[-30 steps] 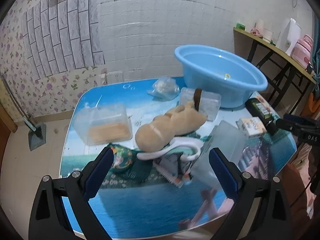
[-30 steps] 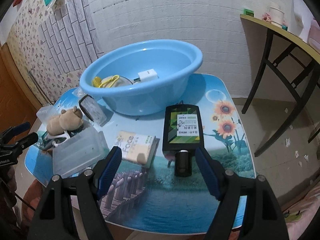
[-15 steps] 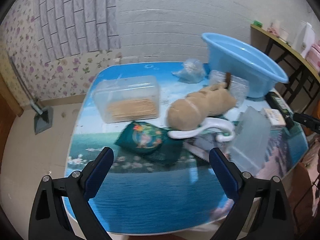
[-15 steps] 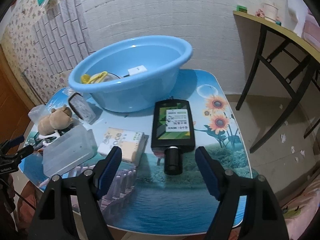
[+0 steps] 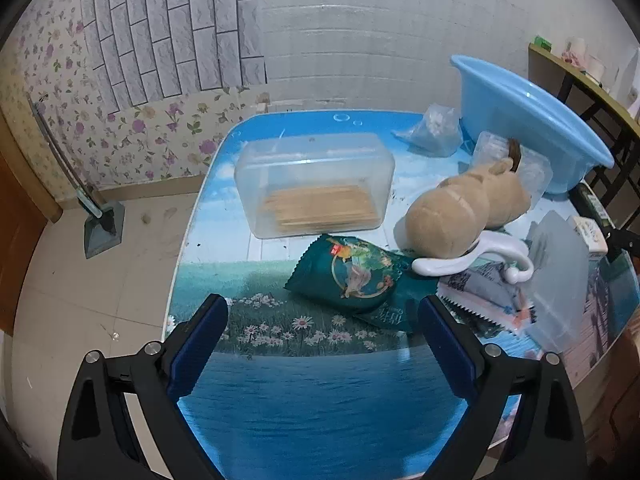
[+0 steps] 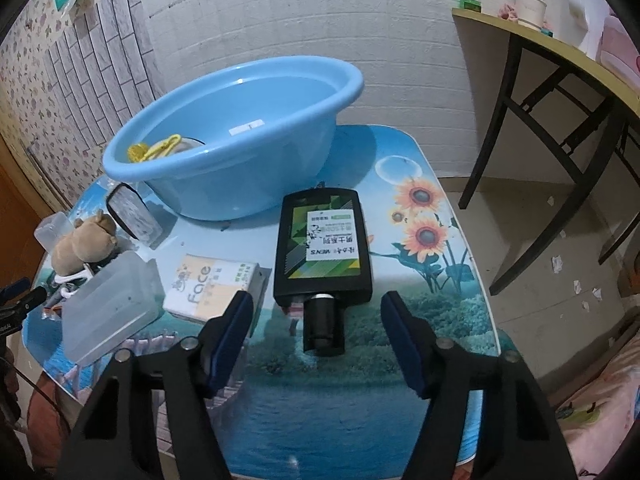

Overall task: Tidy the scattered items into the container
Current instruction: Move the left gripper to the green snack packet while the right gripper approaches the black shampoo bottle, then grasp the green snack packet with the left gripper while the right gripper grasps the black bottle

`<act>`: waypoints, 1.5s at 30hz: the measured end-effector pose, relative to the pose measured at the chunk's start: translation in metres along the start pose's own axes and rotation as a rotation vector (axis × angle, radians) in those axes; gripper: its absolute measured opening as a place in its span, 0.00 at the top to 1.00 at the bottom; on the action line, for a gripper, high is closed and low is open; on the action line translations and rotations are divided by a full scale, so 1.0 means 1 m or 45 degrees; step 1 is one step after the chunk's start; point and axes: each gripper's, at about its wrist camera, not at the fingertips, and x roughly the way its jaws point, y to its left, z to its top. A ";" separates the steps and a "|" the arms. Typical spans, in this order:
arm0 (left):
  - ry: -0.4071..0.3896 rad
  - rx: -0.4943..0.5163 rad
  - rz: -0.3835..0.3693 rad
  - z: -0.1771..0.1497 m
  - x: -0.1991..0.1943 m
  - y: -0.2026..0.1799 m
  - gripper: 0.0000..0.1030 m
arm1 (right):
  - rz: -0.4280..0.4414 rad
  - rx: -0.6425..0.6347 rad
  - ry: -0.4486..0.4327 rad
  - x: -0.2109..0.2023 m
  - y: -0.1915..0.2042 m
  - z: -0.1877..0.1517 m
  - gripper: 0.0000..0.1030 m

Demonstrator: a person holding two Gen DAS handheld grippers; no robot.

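Both tongs are held apart and empty, the right gripper lined up on the black bottle lying just before the blue basin, the left gripper near the green snack packet; a pickup step is judged in hand, calling for closure on the bottle's cap.

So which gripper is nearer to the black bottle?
Right. The right gripper is open directly before the black bottle, its cap between the jaws. The left gripper faces the green snack bag, across the table.

On the table, a bottle lies in front of the basin, with a tissue pack to its left and a plush toy further left.
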 end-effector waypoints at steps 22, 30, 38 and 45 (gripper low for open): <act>-0.006 0.100 -0.071 0.001 0.007 -0.018 0.70 | 0.046 -0.061 0.078 0.006 -0.005 -0.022 0.78; -0.004 0.087 -0.072 -0.008 -0.009 -0.015 0.71 | 0.077 -0.055 0.071 -0.011 -0.014 -0.042 0.77; 0.014 0.108 -0.008 -0.013 -0.010 -0.016 0.61 | 0.102 0.017 -0.056 -0.021 -0.027 -0.035 0.33; 0.022 0.122 0.064 -0.014 -0.004 -0.014 0.24 | 0.079 -0.036 -0.052 -0.011 -0.016 -0.028 0.26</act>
